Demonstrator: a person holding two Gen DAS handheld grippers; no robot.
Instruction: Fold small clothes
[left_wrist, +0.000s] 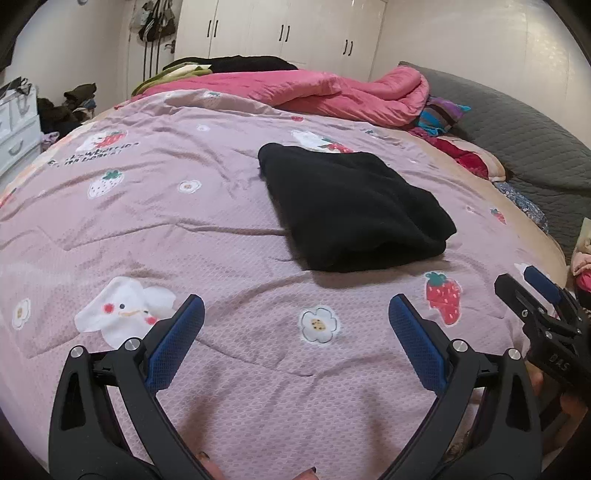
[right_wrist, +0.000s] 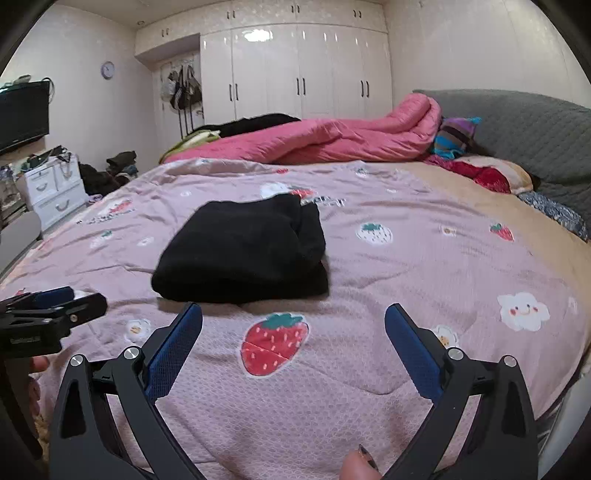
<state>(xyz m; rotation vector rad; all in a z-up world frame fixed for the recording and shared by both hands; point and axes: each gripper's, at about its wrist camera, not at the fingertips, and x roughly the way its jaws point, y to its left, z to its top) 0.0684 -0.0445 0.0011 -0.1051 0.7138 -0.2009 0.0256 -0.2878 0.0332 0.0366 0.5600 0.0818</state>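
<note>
1 folded black garment (left_wrist: 351, 206) on pink quilt (left_wrist: 184, 229), 2 grippers, left gripper (left_wrist: 295, 310) & right gripper (right_wrist: 293, 314) jaws spread, empty

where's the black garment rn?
The folded black fleece garment lies on the pink strawberry-print quilt, ahead of both open grippers: right of centre in the left wrist view, left of centre in the right wrist view.

Your black garment (left_wrist: 351, 206) looks like soft matt fleece, kinda fuzzy. The quilt (left_wrist: 229, 236) under it is pinkish cloth with a fine waffle texture. Both grippers, left gripper (left_wrist: 295, 317) and right gripper (right_wrist: 293, 325), are matt black plastic with grippy blue textured pads (left_wrist: 177, 343) and shiny metal pins. The wardrobe doors (right_wrist: 280, 70) are glossy.
</note>
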